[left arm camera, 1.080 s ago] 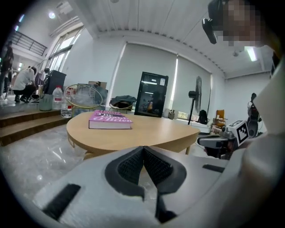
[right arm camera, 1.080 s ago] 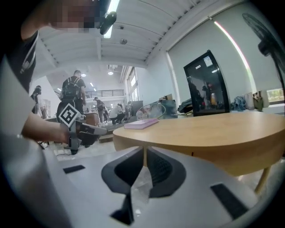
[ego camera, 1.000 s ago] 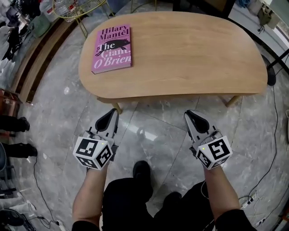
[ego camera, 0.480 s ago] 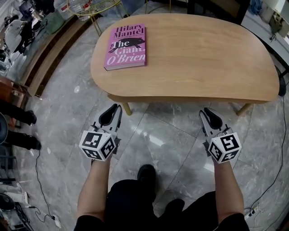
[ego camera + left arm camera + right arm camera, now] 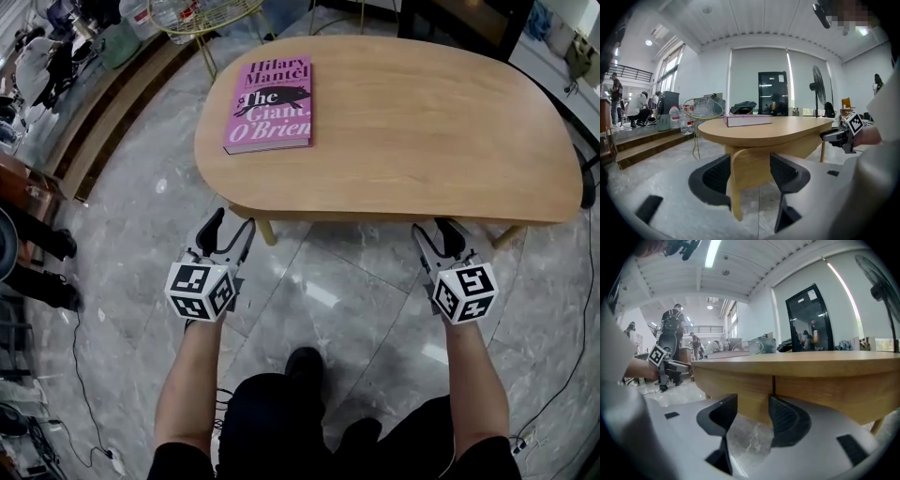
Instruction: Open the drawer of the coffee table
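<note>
Marble flooring surrounds the coffee table (image 5: 422,122), where the left gripper (image 5: 231,223) and right gripper (image 5: 438,230), jaws just opened wide and empty, face its near edge, seemingly to grip the drawer (image 5: 736,380).

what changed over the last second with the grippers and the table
The left hand-held gripper and the right hand-held gripper both moved forward to the near edge of the coffee table. Their jaws have just been opening, from shut to wide apart, and they grip nothing. The pink book stayed flat on the tabletop, and the table looks unchanged.
</note>
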A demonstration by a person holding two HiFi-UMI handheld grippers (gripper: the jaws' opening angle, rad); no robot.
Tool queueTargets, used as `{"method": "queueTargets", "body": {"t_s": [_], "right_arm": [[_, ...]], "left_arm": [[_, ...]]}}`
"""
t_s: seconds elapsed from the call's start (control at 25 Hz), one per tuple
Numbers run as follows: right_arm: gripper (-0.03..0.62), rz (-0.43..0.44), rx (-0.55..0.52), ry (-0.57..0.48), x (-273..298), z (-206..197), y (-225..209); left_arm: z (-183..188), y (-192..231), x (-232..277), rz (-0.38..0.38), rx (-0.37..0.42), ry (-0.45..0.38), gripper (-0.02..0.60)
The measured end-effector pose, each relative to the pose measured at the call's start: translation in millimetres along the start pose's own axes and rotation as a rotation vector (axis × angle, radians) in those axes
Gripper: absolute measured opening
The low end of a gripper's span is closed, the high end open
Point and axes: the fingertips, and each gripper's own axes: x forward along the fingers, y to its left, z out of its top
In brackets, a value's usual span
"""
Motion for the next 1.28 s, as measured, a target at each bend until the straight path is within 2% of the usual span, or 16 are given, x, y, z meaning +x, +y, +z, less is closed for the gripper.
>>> {"method": "queueTargets", "body": {"t_s": [0.28,0.92,1.08,1.2,1.28], "right_arm": [[0.195,-0.006,-0.035,0.017,-0.7,-0.8,-2.7],[0.216,-0.019,-0.007,0.014,4.2,-6.2,-6.9],[0.213,-0.025,0.009,-0.009,4.1,-5.9,-6.0],[0.167,-0.008,0.015,-0.014,2.8,-5.4,-7.0],[0.172,0.002,0.005,-0.004,1.3,-6.0,-5.7]], "left_arm": [[1.2,-0.5,22.3,0.000,0.061,0.027,0.287],[0.0,-0.5,27.3,0.022,0.057,0.017,0.285],[-1.3,-2.5,27.4,0.027,0.102,0.044,0.281],[-0.8,-3.5,27.6,0.042,0.102,0.050,0.278],[-0.9,-4.6,25.6,0.044,0.082,0.048,0.278]]}}
